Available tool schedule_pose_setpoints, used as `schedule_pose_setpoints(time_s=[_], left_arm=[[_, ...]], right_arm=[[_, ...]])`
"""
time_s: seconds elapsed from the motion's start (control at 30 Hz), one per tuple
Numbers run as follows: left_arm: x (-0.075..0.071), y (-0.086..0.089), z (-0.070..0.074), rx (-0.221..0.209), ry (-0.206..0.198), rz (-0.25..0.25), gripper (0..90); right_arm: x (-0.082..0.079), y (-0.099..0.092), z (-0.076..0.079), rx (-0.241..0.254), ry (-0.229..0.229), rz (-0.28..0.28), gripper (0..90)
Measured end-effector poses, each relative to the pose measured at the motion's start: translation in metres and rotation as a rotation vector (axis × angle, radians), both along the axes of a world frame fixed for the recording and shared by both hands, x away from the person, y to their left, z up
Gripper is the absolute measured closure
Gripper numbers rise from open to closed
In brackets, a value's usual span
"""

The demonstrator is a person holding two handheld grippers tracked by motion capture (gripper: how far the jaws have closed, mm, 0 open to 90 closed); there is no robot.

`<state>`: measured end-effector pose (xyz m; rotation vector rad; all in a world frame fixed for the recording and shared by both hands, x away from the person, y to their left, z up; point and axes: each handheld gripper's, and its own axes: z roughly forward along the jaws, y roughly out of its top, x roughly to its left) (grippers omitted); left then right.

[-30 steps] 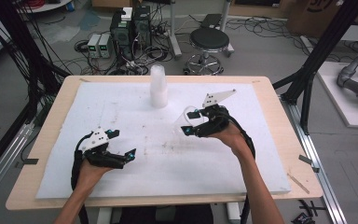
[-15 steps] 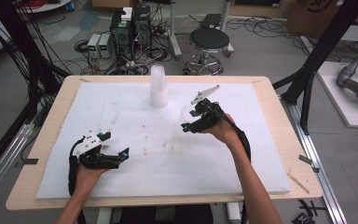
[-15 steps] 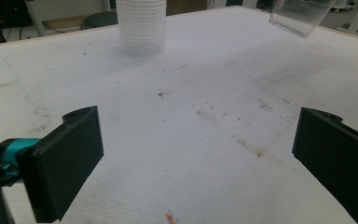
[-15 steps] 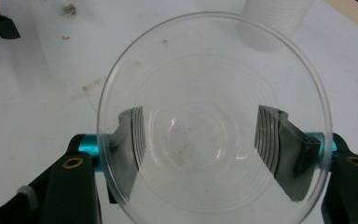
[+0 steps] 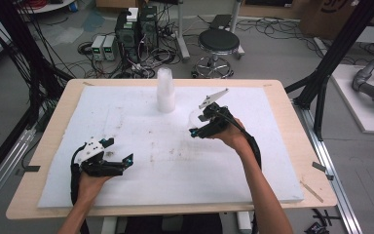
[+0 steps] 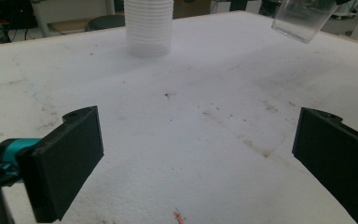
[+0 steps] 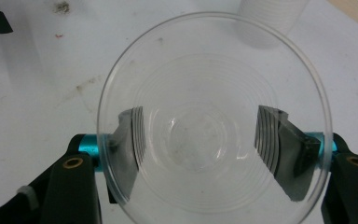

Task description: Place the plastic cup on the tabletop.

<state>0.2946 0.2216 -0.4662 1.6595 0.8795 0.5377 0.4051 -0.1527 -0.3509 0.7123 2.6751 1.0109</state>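
My right gripper (image 5: 195,127) clamps a clear plastic cup (image 7: 212,123), lifted off the bench (image 5: 282,161) beside the far cup stack (image 5: 165,90). My left gripper (image 5: 125,161) waits near-left, jaws wide and empty.

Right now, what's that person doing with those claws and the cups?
A person at a white table holds a claw in each hand. The right claw is shut on one clear cup, held up off the table with its mouth toward that claw's camera. A stack of cups stands near the far edge. The left claw is open with nothing between its jaws, low over the near left of the table.
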Motion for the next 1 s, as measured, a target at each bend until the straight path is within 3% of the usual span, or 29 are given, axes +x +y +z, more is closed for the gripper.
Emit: schedule_pose_setpoints(time_s=[0.3, 0.53, 0.73, 1.0], left_arm=[[0.000, -0.001, -0.001, 0.000, -0.002, 0.005, 1.7], [0.000, -0.001, -0.001, 0.000, 0.003, 0.006, 1.7], [0.000, 0.000, -0.001, 0.003, 0.004, 0.008, 1.7], [0.001, -0.001, -0.001, 0.001, 0.008, 0.006, 1.7]], right_arm=[[0.001, 0.003, -0.004, -0.003, -0.004, -0.015, 33.6], [0.005, 0.015, -0.013, -0.056, 0.012, -0.025, 33.6], [0.009, 0.024, -0.025, -0.060, 0.032, -0.034, 33.6], [0.011, 0.037, -0.039, -0.110, 0.042, -0.050, 33.6]])
